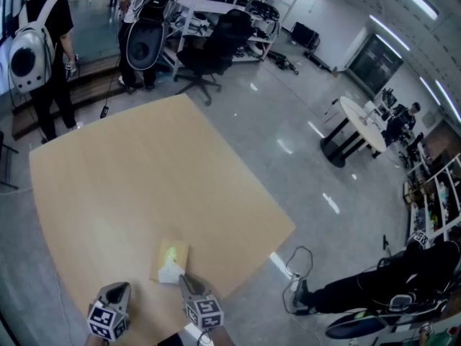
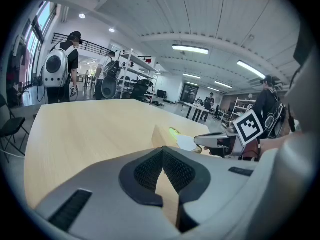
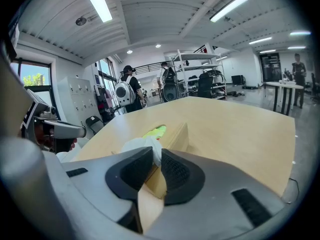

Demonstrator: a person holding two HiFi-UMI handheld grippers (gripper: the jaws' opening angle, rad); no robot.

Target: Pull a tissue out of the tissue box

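Tissue (image 3: pixel 137 145) pinched in the right tongs (image 3: pixel 156 154) should come up slowly and straight, so the tissue box (image 3: pixel 176 134) keeps put. Left tongs (image 2: pixel 162 153) are clenched, empty, nearby.

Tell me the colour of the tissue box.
The tissue box is light tan with a green patch on top; best in right gripper view.

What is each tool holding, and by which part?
The right tool pinches the tissue by its raised tip above the tissue box; the left tool holds nothing.
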